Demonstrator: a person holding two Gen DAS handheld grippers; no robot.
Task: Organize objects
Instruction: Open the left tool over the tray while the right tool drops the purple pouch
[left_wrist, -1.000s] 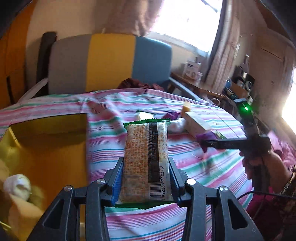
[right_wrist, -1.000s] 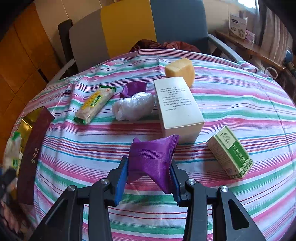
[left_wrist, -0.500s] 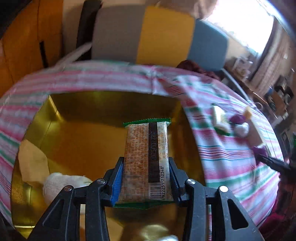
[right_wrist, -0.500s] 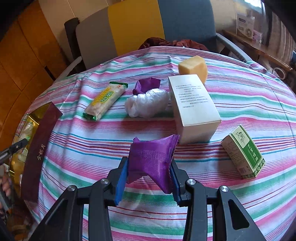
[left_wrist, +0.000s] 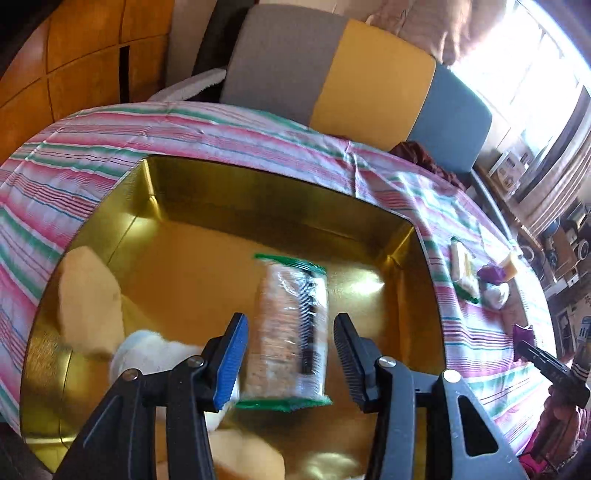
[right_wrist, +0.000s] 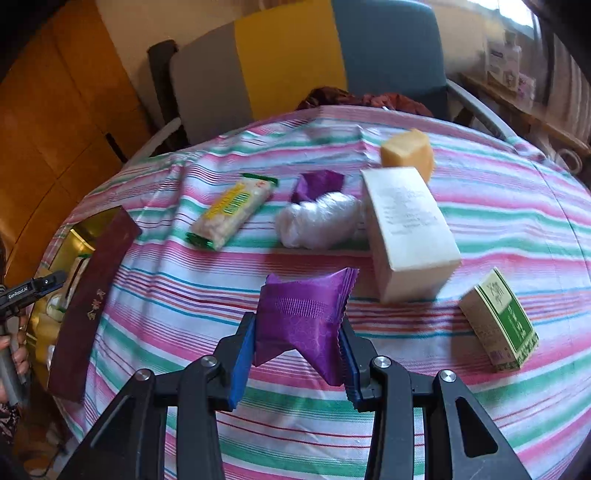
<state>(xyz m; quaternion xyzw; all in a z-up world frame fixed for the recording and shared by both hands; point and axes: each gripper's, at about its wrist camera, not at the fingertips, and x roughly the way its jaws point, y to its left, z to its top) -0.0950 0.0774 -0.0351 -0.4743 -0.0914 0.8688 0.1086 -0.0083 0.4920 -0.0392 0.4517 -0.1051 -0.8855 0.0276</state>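
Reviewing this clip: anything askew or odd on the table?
Nothing damaged or spilled. Left tool is opening, cracker pack loose between its pads over the gold box. The green carton and white box lie at odd angles.

The tablecloth (right_wrist: 480, 206) is striped pink, green, white and blue; the box (left_wrist: 207, 206) is gold inside; the held packet (right_wrist: 306, 317) is purple; the small carton (right_wrist: 498, 325) green and cream; the chair (right_wrist: 295, 51) grey, yellow, blue.

Table (right_wrist: 480, 206): striped cloth under my things.
On it: white box (right_wrist: 406, 236), green carton (right_wrist: 498, 321), yellow block (right_wrist: 408, 153), cracker packet (right_wrist: 232, 210), white bundle (right_wrist: 317, 221), maybe plastic.
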